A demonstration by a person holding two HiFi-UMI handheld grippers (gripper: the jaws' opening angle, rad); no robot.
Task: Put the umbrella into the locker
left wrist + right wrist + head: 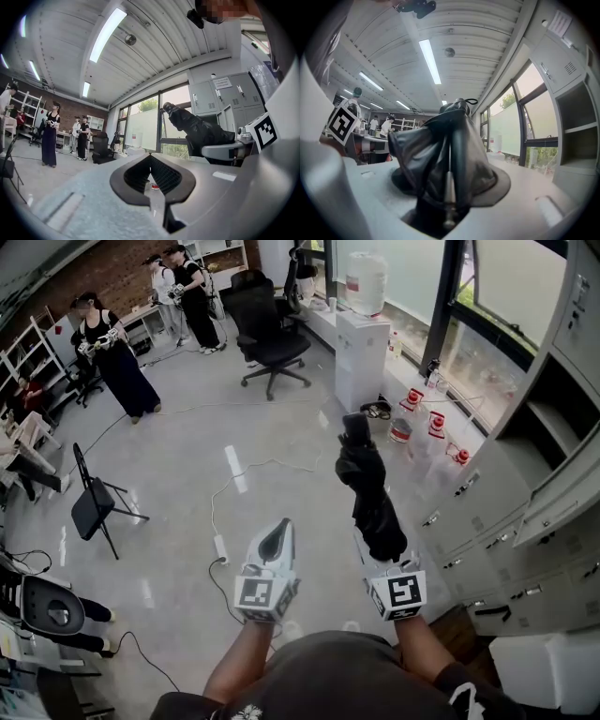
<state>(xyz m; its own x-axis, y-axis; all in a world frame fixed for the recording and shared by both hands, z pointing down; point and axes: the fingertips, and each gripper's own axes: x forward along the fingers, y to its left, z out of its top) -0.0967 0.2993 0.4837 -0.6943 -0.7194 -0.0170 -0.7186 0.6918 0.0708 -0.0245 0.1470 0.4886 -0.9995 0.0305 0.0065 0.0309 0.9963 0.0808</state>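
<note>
Right gripper [373, 538] was clamped on the folded umbrella [366, 479], just left of the locker [511, 474]; left gripper [278, 538], farther left, was closed, empty. Loose fabric could snag the locker's shelf edge.

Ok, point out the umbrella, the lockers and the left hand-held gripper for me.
umbrella [373, 498]: head view, on its folded black canopy.
lockers [492, 507]: head view, on a closed grey door front.
left hand-held gripper [279, 531]: head view, at its closed jaw tips.
</note>
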